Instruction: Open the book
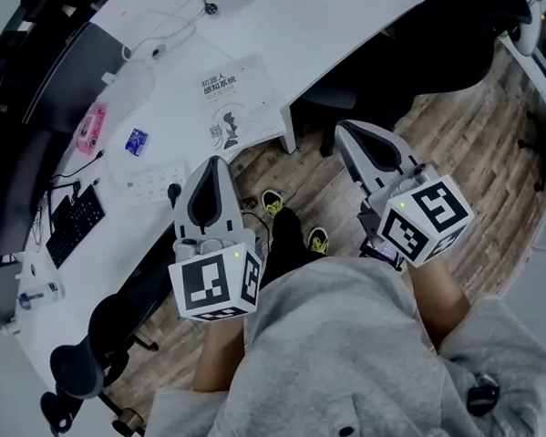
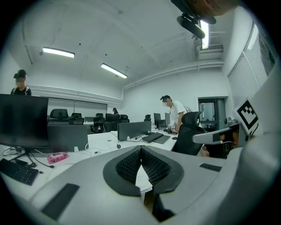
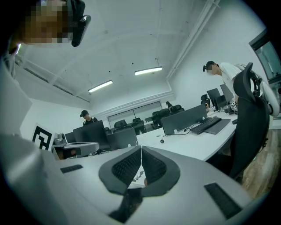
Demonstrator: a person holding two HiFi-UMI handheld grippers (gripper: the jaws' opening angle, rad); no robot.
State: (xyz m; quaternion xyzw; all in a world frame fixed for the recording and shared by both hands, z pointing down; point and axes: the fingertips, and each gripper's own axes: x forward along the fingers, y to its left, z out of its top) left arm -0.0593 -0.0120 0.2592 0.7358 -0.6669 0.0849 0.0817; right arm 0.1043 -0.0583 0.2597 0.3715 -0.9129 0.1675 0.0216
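Observation:
The book (image 1: 235, 101) lies closed on the white desk (image 1: 336, 27), near its front edge, with a pale cover that carries dark print and a small figure. My left gripper (image 1: 213, 161) is held in the air below the book, short of the desk edge, its jaws shut on nothing. My right gripper (image 1: 346, 127) hovers over the wooden floor to the right of the book, also shut and empty. In the left gripper view the gripper (image 2: 141, 148) has its pads together at the tips. The right gripper view shows that gripper (image 3: 141, 147) the same way.
On the desk left of the book lie a blue packet (image 1: 137, 141), a pink object (image 1: 91, 127), a power strip (image 1: 152, 183) and a black keyboard (image 1: 74, 223). Black office chairs stand at lower left (image 1: 88, 351) and upper right (image 1: 481, 10). People stand at far desks.

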